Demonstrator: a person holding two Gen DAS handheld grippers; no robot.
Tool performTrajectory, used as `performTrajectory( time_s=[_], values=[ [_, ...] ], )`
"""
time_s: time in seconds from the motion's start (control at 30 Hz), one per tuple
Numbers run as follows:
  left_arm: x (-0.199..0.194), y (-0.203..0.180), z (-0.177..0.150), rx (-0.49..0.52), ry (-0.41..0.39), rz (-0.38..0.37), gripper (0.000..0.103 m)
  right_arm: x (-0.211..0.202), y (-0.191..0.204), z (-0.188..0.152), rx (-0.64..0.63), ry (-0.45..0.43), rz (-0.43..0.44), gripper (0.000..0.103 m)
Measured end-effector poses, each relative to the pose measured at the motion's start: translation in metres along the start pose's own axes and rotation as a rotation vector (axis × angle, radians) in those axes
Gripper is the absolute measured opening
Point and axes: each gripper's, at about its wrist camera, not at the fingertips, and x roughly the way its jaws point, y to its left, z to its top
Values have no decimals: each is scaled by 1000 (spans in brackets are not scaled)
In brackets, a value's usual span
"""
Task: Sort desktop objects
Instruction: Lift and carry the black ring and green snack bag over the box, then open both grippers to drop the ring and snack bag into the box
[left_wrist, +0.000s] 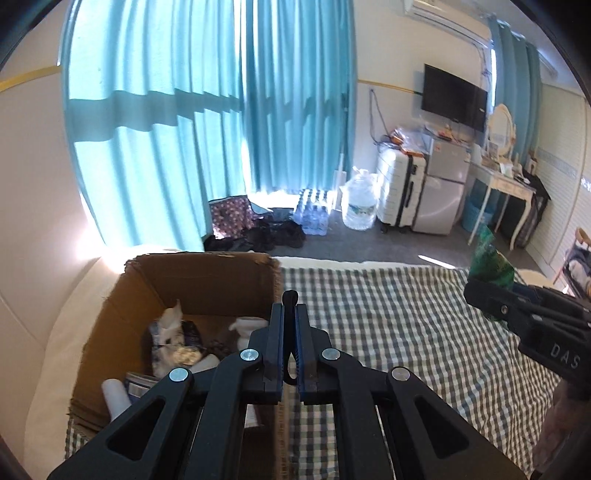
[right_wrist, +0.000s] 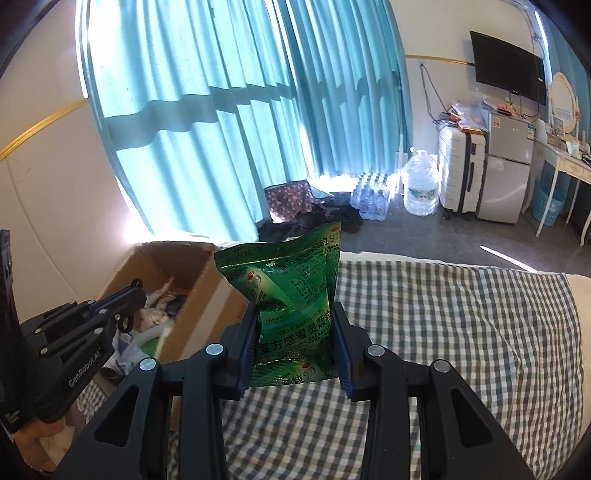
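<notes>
Where the right tool (right_wrist: 295, 328) clamps it mid-body above the checked bedspread (right_wrist: 443, 314), the glossy green foil sachet pack (right_wrist: 286, 280) looks light, crinkly, slippery; left tool (left_wrist: 290, 332) pinches a thin black loop (left_wrist: 290, 297) near the brown cardboard box (left_wrist: 207, 273).

1. A lived-in bedroom at home: bed (right_wrist: 461, 314) under a checked cover, teal curtains (left_wrist: 207, 122), wall television (left_wrist: 454, 98)
2. Suitcase (right_wrist: 460, 170), small fridge (right_wrist: 508, 166), probably a dressing table (left_wrist: 506, 184)

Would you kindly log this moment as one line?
left claw: shut on black loop | right claw: shut on green packet | cardboard box: part-filled
</notes>
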Motion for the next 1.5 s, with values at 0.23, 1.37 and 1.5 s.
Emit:
performTrajectory(
  time_s=[0.23,1.37,1.5],
  values=[
    [-15,39,8,-74,-10,12,5,1,49,9,-59,-9,37,36],
    [57,138,-32,-133,186,128,5,125,157,-30,-224,196,197,36],
    [61,139,-31,-133,192,136,16,129,158,-35,-253,189,195,39]
  ],
)
